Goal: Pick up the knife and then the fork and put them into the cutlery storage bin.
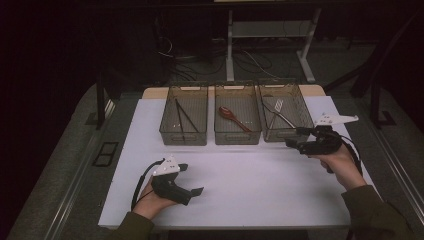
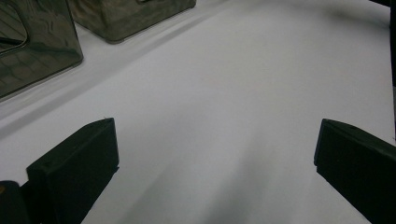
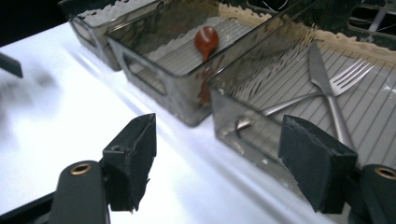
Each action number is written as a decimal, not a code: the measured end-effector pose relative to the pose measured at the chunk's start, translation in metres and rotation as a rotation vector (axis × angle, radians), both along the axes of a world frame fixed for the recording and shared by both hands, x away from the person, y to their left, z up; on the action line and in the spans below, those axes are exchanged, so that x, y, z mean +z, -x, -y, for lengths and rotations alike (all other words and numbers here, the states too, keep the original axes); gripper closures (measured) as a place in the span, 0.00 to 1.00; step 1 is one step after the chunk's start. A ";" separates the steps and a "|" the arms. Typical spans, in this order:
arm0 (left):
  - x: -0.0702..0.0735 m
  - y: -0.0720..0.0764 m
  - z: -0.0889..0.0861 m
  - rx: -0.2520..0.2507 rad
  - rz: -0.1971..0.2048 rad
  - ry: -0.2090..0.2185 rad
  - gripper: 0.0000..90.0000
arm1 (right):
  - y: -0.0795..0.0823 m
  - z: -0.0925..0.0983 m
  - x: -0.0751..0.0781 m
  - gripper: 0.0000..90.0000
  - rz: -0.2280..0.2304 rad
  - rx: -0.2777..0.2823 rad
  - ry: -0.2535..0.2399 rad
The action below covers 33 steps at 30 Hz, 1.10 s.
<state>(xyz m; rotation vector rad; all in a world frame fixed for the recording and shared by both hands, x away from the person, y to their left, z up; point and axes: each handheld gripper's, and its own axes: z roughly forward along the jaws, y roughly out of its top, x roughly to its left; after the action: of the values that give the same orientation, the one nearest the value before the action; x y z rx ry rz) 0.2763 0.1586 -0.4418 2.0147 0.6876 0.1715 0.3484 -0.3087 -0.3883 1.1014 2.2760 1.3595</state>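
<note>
Right gripper wide and empty beside the fork bin, cutlery sorted; left gripper wide, idle.

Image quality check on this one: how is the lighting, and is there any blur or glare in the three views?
High view: dim, surroundings nearly black, only the white table is lit, yet the three bins stay readable. Left gripper view: sharp jaws, soft shadows on the tabletop, no glare. Right gripper view: blurred smear at the left edge, bright washed-out tabletop, ripples distorting the bin walls; the fork and red spoon remain clear.
</note>
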 end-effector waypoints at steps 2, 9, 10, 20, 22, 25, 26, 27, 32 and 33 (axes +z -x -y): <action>0.000 0.000 0.000 0.000 0.000 0.000 0.00 | 0.009 -0.001 -0.004 0.28 0.003 -0.007 -0.009; 0.001 0.000 0.000 0.003 0.005 -0.003 0.00 | 0.043 -0.009 -0.023 0.22 0.017 0.024 -0.005; 0.001 0.000 0.000 0.004 0.004 -0.002 0.00 | 0.047 -0.009 -0.026 0.22 0.018 0.036 0.005; 0.003 0.001 0.000 0.004 0.008 -0.006 0.00 | 0.074 -0.011 -0.052 0.20 -0.008 0.042 -0.001; 0.003 0.001 0.000 0.008 0.008 -0.005 0.00 | 0.075 -0.011 -0.055 0.20 -0.018 0.037 -0.006; 0.003 0.001 -0.001 0.010 0.011 -0.002 0.00 | 0.078 -0.010 -0.057 0.19 -0.023 0.033 0.007; 0.003 0.001 -0.001 0.009 0.012 -0.002 0.00 | 0.079 -0.010 -0.058 0.19 -0.022 0.036 0.013; 0.003 0.001 -0.001 0.010 0.012 -0.003 0.00 | 0.080 -0.010 -0.058 0.19 -0.026 0.034 0.017; 0.003 0.001 -0.002 0.009 0.015 -0.004 0.00 | 0.085 -0.006 -0.060 0.19 -0.028 0.025 0.018; 0.003 0.001 -0.002 0.010 0.016 -0.004 0.00 | 0.085 -0.006 -0.059 0.19 -0.026 0.028 0.016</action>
<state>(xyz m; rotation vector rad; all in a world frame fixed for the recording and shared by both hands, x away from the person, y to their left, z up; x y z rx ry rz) 0.2756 0.1601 -0.4387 2.0115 0.6885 0.1946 0.2637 -0.3029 -0.4478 1.0928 2.3252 1.3419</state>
